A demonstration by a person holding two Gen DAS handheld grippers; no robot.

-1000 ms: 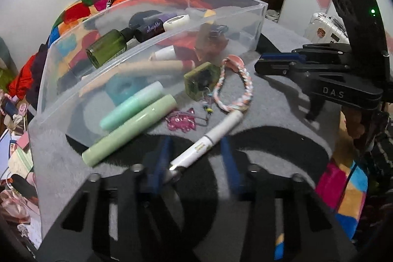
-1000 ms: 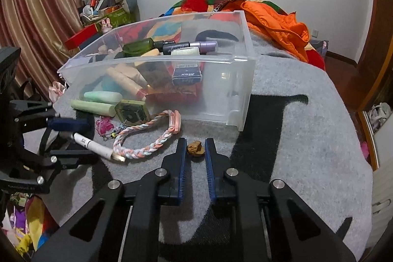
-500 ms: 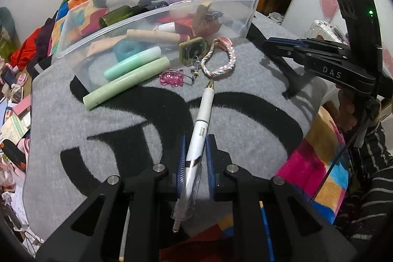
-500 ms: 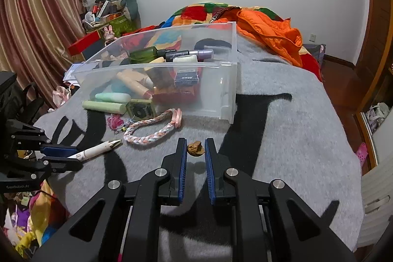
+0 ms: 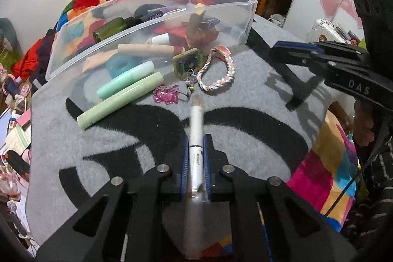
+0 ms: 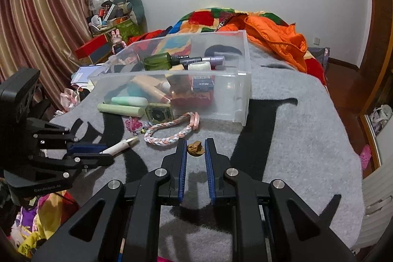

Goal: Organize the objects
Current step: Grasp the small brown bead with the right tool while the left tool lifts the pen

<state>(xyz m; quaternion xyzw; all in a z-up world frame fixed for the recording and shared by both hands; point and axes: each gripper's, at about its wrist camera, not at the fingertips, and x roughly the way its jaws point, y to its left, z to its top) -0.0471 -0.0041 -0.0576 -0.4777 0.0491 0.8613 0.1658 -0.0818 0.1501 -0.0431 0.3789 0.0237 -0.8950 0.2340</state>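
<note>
My left gripper (image 5: 196,139) is shut on a white pen (image 5: 195,129), held above the grey blanket and pointing toward the clear plastic bin (image 5: 157,36). The pen also shows in the right wrist view (image 6: 120,146), in the left gripper (image 6: 98,151). My right gripper (image 6: 196,146) is shut on a small brown nugget (image 6: 195,148), lifted above the blanket in front of the bin (image 6: 235,100). The right gripper shows at the right of the left wrist view (image 5: 294,53).
In front of the bin lie a green tube (image 5: 120,100), a mint tube (image 5: 125,80), a pink charm (image 5: 165,95), a square green object (image 5: 188,63) and a braided bracelet (image 5: 218,75). The bin holds bottles and tubes. An orange jacket (image 6: 275,41) lies behind it.
My left gripper closed on the white pen, lifted it off the blanket and drew back from the bin. My right gripper rose slightly with the brown nugget.
</note>
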